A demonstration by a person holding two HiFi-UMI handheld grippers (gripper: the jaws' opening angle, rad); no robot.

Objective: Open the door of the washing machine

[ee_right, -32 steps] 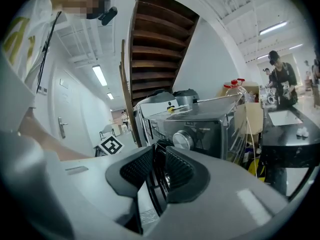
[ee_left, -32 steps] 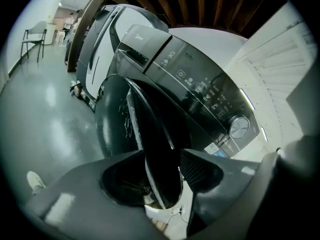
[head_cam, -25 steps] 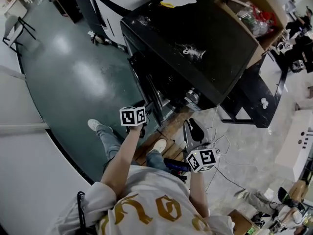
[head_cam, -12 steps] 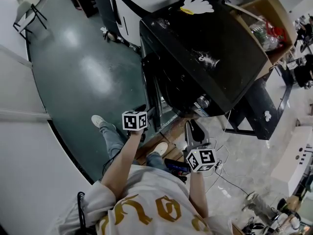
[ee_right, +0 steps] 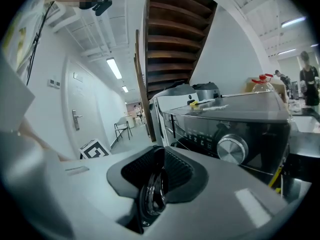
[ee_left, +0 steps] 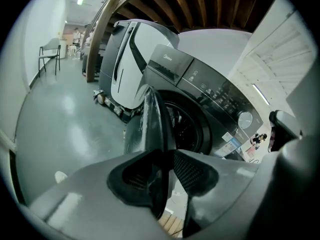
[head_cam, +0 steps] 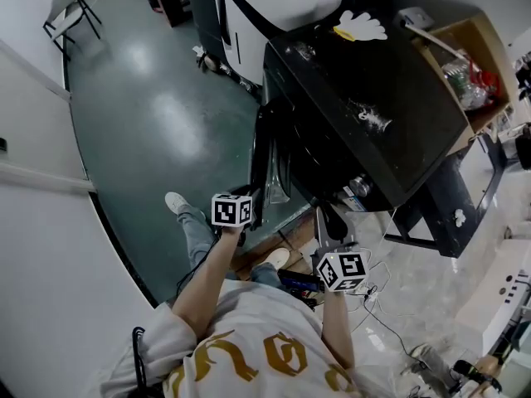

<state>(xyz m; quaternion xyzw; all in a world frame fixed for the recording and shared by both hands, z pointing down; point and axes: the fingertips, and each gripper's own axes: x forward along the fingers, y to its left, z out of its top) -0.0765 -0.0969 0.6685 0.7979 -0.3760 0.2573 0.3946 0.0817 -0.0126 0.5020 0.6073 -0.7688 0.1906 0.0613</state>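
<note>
At the left, left gripper [ee_left: 162, 156] with jaws pinched on the free edge of the door [ee_left: 151, 116]. Door swung well out from the black washing machine [head_cam: 373, 98], with the drum opening [ee_left: 189, 129] uncovered behind it. Further right, right gripper [ee_right: 160, 179] low before the machine, apart from the door, jaws a little spread, gripping nothing.

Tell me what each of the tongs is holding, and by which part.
The left tongs grip the washing machine door by its free outer edge, with the door swung open. The right tongs hold nothing.
</note>
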